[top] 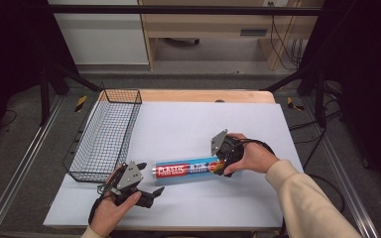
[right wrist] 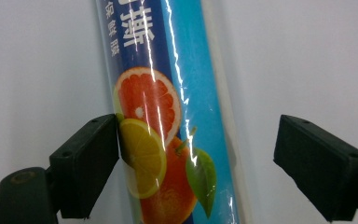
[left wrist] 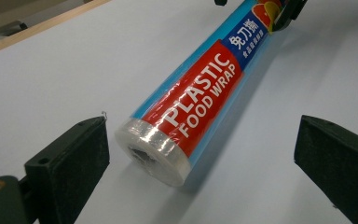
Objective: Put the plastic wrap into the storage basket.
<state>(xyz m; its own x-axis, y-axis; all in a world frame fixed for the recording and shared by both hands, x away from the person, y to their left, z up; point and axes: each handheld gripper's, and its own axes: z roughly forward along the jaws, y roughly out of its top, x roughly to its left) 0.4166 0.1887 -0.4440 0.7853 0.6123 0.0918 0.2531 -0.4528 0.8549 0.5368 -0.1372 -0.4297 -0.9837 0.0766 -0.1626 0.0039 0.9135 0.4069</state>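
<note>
While the roll of plastic food wrap (top: pixel 187 170) lies flat just right of the wire basket (top: pixel 106 133), the right gripper (right wrist: pixel 193 161) straddles its far end, jaws not yet clamped. It should centre, then squeeze evenly. The left gripper (left wrist: pixel 200 154) waits open at the roll's near end.

Black wire basket (top: pixel 108 134) at the white table (top: pixel 188 119) edge — left side
</note>
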